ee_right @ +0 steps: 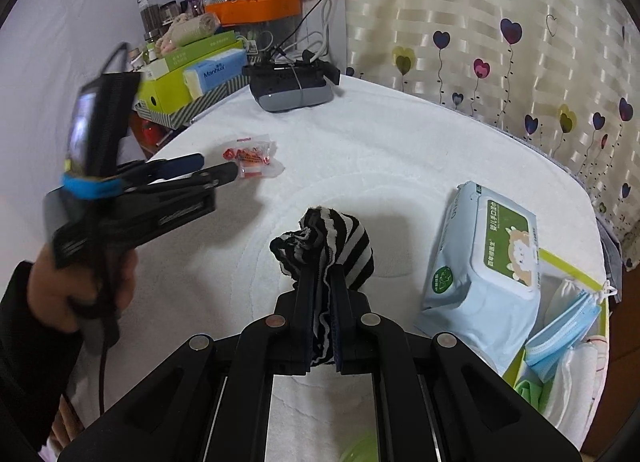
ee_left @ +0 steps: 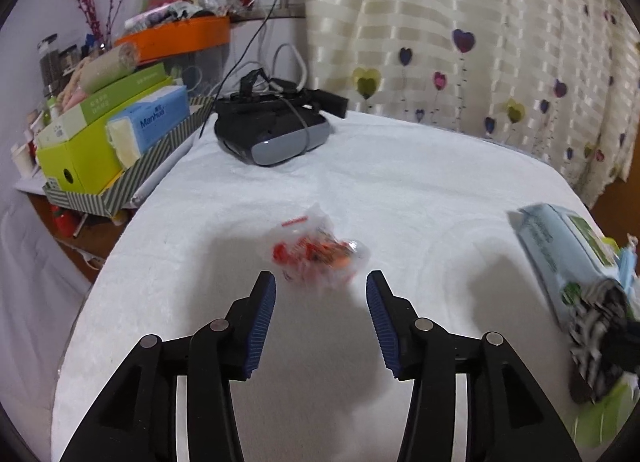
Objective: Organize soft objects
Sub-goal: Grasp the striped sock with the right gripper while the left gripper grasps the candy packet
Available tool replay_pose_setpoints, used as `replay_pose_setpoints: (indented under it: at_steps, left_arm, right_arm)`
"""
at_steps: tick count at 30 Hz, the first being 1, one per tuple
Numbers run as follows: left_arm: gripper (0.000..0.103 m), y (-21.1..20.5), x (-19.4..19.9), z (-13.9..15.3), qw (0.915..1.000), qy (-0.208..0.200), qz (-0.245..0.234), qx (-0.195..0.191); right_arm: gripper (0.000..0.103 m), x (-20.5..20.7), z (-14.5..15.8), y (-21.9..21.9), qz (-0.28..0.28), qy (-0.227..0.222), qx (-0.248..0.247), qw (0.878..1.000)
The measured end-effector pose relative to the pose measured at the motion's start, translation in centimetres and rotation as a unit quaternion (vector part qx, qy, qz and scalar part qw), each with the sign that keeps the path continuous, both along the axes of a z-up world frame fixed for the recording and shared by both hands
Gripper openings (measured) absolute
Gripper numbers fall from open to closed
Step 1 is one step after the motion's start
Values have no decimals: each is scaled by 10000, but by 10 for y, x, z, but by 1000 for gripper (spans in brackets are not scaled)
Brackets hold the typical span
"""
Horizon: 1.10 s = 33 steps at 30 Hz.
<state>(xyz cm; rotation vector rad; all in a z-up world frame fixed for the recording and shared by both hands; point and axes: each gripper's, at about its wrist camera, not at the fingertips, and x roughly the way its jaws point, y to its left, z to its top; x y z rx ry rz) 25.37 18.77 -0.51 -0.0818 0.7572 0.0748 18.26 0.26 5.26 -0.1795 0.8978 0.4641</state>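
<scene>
My right gripper (ee_right: pixel 322 270) is shut on a black-and-white striped cloth (ee_right: pixel 332 246) and holds it above the white table (ee_right: pixel 380 149). The cloth also shows at the right edge of the left wrist view (ee_left: pixel 596 338). My left gripper (ee_left: pixel 320 282) is open, just short of a clear plastic bag with red and orange contents (ee_left: pixel 316 252). The bag lies on the table, also in the right wrist view (ee_right: pixel 252 157), where the left gripper (ee_right: pixel 216 167) points at it. A pale blue pack of wet wipes (ee_right: pixel 480 262) lies at the right, with blue face masks (ee_right: pixel 560 330) beside it.
A black and grey headset (ee_left: pixel 272 129) with cables sits at the table's far side. A striped tray with green and blue boxes (ee_left: pixel 108 133) and an orange bin (ee_left: pixel 180 35) stand at the far left. A heart-patterned curtain (ee_left: pixel 480 41) hangs behind. A green-rimmed bin (ee_right: pixel 520 374) holds white cloths.
</scene>
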Motion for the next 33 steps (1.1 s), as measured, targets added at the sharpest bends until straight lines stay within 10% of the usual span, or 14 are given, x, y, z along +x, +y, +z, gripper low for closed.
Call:
replay_pose_setpoints:
  at_steps: [19,26,33]
  left_arm:
    - [56,-6,58,-30,9986,345,233,332]
    - [28,-11,58,-31,9976,421,222,502]
    - [23,-14,40,-21,9984,417,171,329]
  right_arm:
    - [7,13,-1,-3,43,-38,121,9999]
    - [7,12,-2,-3,39,-42,161,9999]
    - [7,2,6,-10,43,-140,343,9993]
